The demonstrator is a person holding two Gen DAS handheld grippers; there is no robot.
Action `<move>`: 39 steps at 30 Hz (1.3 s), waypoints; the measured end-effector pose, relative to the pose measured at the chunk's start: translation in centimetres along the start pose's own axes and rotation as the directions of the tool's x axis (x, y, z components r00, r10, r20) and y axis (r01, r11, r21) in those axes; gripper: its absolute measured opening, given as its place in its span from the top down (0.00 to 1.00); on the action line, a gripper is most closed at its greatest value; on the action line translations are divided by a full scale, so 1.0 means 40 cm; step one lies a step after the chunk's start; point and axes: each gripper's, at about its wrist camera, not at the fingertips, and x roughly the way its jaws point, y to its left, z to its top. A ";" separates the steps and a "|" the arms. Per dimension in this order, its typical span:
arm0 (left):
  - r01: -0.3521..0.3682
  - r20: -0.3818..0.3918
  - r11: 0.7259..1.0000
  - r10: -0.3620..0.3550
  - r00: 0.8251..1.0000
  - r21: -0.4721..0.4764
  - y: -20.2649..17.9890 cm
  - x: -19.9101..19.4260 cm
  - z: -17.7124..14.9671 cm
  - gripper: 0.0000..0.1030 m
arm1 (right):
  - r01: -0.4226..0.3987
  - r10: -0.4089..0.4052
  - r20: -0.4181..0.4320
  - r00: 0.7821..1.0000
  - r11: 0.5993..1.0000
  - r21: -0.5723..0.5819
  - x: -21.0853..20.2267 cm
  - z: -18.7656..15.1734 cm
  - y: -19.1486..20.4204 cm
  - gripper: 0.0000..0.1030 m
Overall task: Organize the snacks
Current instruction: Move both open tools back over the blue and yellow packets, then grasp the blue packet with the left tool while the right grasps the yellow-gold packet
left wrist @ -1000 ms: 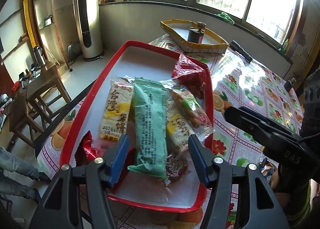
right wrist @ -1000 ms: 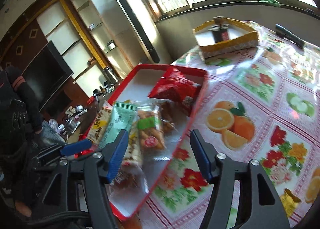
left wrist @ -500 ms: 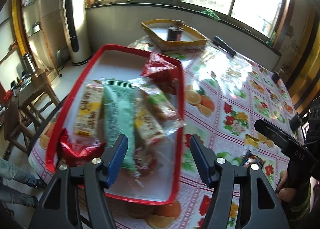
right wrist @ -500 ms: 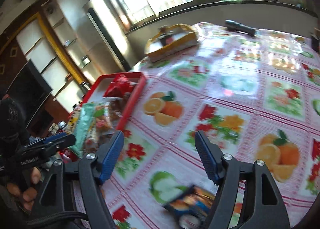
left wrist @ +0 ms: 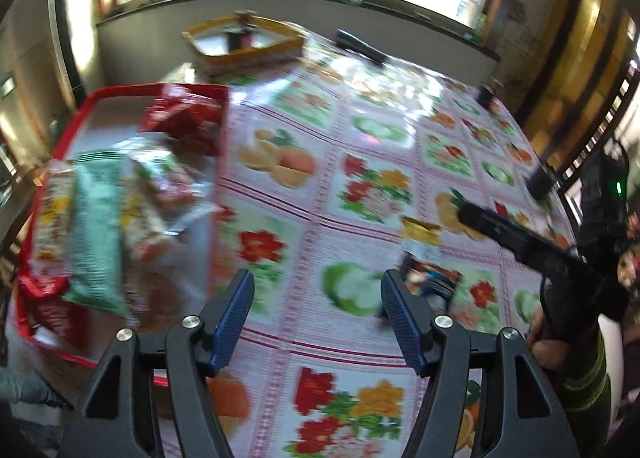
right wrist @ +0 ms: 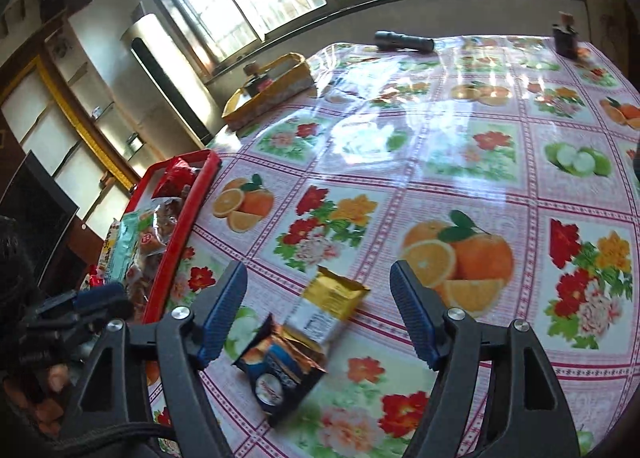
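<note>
A red tray [left wrist: 219, 162] [right wrist: 178, 234] at the table's left holds several snack packs, among them a green one [left wrist: 96, 234] and a red bag [left wrist: 180, 116]. Two loose snacks lie on the tablecloth: a gold-and-white packet [right wrist: 330, 308] [left wrist: 422, 236] and a dark blue packet [right wrist: 282, 370] [left wrist: 434, 280]. My right gripper [right wrist: 320, 310] hangs open above these two, touching neither. My left gripper [left wrist: 318, 316] is over bare tablecloth right of the tray, its jaws opening with nothing between them. The right gripper's arm [left wrist: 516, 242] shows in the left wrist view.
A yellow box [right wrist: 268, 92] [left wrist: 244, 40] with a dark jar stands at the far edge. A black flashlight [right wrist: 404, 41] and a small dark bottle [right wrist: 565, 38] lie near the window side. The fruit-and-flower tablecloth [right wrist: 440, 162] covers the table. A person's hand [left wrist: 548, 354] holds the right gripper.
Both grippers have swung right, away from the tray, out over the tablecloth. The two loose packets have come into view under the right gripper. Both pairs of jaws stand wider.
</note>
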 end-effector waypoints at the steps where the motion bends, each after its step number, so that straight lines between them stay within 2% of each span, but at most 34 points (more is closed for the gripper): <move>1: 0.019 -0.016 1.000 -0.019 1.000 0.020 -0.020 0.013 -0.005 0.34 | 0.002 -0.002 0.002 1.000 1.000 0.005 -0.004 -0.001 -0.007 0.28; 6: 0.125 -0.092 0.990 -0.118 0.989 0.070 -0.094 0.073 -0.022 0.31 | 0.016 -0.016 0.008 1.000 0.999 0.036 -0.026 -0.009 -0.044 0.26; 15: 0.191 -0.164 0.974 -0.170 0.972 0.125 -0.175 0.144 -0.027 0.31 | 0.022 -0.021 -0.004 1.000 0.998 0.055 -0.028 -0.020 -0.066 0.24; 19: 0.179 -0.189 0.973 -0.150 0.970 0.143 -0.196 0.184 -0.028 0.29 | 0.027 -0.026 -0.022 0.999 0.998 0.051 -0.013 -0.025 -0.063 0.23; 22: 0.175 -0.207 0.975 -0.144 0.968 0.139 -0.192 0.213 -0.030 0.27 | 0.034 -0.033 -0.034 0.999 0.998 0.047 -0.002 -0.029 -0.057 0.23; 26: 0.179 -0.188 0.976 -0.155 0.970 0.122 -0.160 0.211 -0.028 0.28 | 0.055 -0.052 -0.067 0.996 0.998 0.043 0.019 -0.041 -0.032 0.23; 28: 0.180 -0.170 0.978 -0.160 0.972 0.110 -0.134 0.204 -0.026 0.38 | 0.070 -0.068 -0.079 0.995 0.997 0.021 0.030 -0.046 -0.013 0.22; 30: 0.197 -0.163 0.975 -0.179 0.970 0.100 -0.114 0.196 -0.025 0.54 | 0.119 -0.121 -0.100 0.988 0.993 -0.024 0.053 -0.049 0.016 0.22; 32: 0.197 -0.153 0.975 -0.180 0.972 0.106 -0.103 0.188 -0.025 0.59 | 0.157 -0.162 -0.106 0.981 0.986 -0.051 0.074 -0.048 0.033 0.22; 37: 0.219 -0.167 0.969 -0.198 0.966 0.118 -0.092 0.180 -0.032 0.57 | 0.220 -0.230 -0.132 0.964 0.971 -0.089 0.129 -0.042 0.064 0.22; 39: 0.225 -0.174 0.968 -0.205 0.963 0.108 -0.089 0.186 -0.030 0.47 | 0.231 -0.243 -0.137 0.960 0.968 -0.099 0.145 -0.041 0.073 0.22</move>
